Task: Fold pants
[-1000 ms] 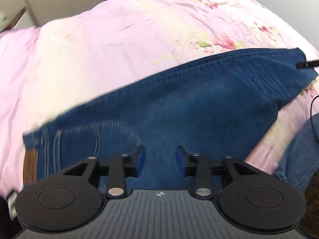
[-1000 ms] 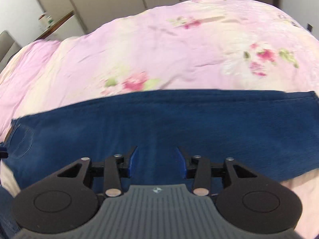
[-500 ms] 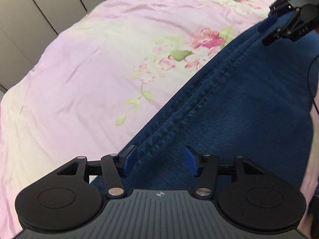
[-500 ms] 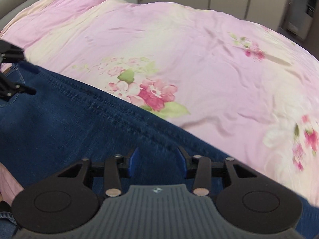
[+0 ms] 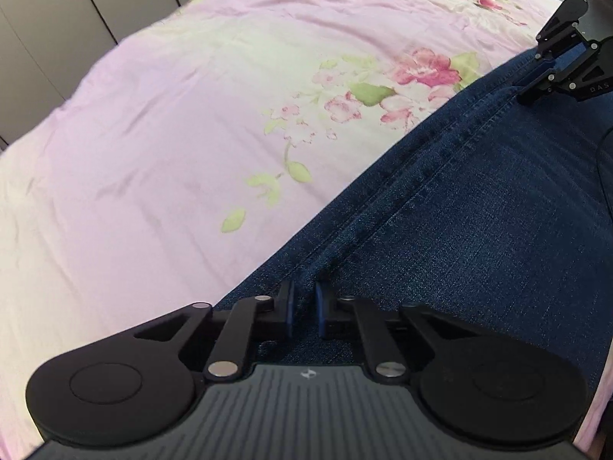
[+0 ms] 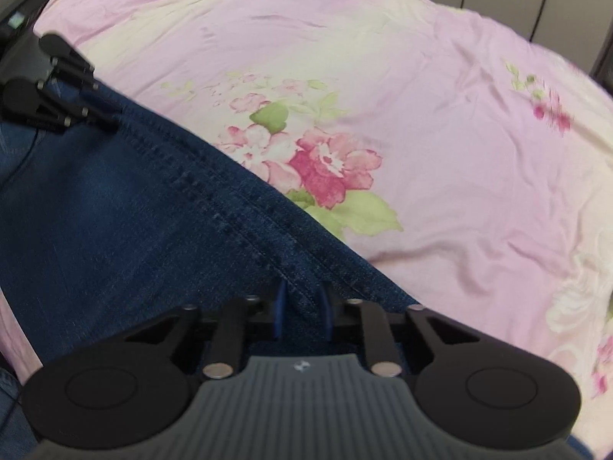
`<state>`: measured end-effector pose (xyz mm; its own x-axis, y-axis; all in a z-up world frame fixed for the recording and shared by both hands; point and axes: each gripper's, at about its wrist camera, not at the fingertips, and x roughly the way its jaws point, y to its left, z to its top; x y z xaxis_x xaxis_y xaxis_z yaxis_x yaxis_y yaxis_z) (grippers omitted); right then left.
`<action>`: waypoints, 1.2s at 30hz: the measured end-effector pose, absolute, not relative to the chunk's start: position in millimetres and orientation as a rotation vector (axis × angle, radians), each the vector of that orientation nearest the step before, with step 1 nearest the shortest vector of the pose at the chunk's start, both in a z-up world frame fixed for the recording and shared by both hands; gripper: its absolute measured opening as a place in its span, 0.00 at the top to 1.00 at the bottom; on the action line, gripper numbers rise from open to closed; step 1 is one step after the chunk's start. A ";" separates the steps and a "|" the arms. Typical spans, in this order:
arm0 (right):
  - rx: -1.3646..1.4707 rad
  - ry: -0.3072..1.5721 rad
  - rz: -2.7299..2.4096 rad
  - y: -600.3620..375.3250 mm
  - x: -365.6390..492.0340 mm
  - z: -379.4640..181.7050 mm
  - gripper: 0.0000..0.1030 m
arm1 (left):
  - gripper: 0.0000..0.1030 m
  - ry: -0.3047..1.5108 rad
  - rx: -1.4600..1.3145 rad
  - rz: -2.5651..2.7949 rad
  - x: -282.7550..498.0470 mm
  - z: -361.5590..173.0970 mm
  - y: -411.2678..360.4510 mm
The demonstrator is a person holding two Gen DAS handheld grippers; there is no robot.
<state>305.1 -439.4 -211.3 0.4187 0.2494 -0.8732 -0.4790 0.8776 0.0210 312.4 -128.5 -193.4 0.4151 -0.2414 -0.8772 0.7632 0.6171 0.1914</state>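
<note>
Dark blue jeans (image 5: 479, 230) lie on a pink flowered bedspread (image 5: 172, 134). Their stitched far edge runs diagonally in both views. My left gripper (image 5: 303, 308) is shut on that seam edge of the jeans. My right gripper (image 6: 302, 308) is shut on the same edge of the jeans (image 6: 115, 211) farther along. Each gripper shows in the other's view: the right one at the upper right of the left wrist view (image 5: 536, 80), the left one at the upper left of the right wrist view (image 6: 103, 115), both on the seam.
The bedspread (image 6: 440, 115) stretches beyond the jeans in both views. Grey wardrobe doors (image 5: 57, 19) stand behind the bed. More denim (image 6: 7, 402) shows at the lower left of the right wrist view.
Both grippers have moved down to the far seam edge of the jeans and closed on it. A second ago both were open above the flat denim.
</note>
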 end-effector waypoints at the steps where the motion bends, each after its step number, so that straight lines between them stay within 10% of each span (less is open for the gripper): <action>1: -0.269 1.023 0.450 -436.4 300.4 -207.5 0.95 | 0.92 0.923 0.637 -0.678 309.6 -189.2 -127.1; 14: -0.269 0.992 0.302 -419.1 323.3 -205.2 0.96 | 0.83 0.912 0.571 -0.546 331.1 -197.3 -132.7; 18: -0.173 0.967 0.228 -431.6 316.7 -197.1 0.56 | 0.47 0.929 0.453 -0.552 329.0 -182.3 -115.0; 36: 0.600 0.877 -0.612 -728.6 71.2 -179.0 0.55 | 0.47 1.083 0.321 -0.496 237.8 -159.6 -58.4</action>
<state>71.2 -728.6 -179.0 0.4969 -0.2378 -0.8346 0.7012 0.6767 0.2246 237.8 -58.4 -159.6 0.3762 -0.2264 -0.8984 0.5326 0.8463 0.0097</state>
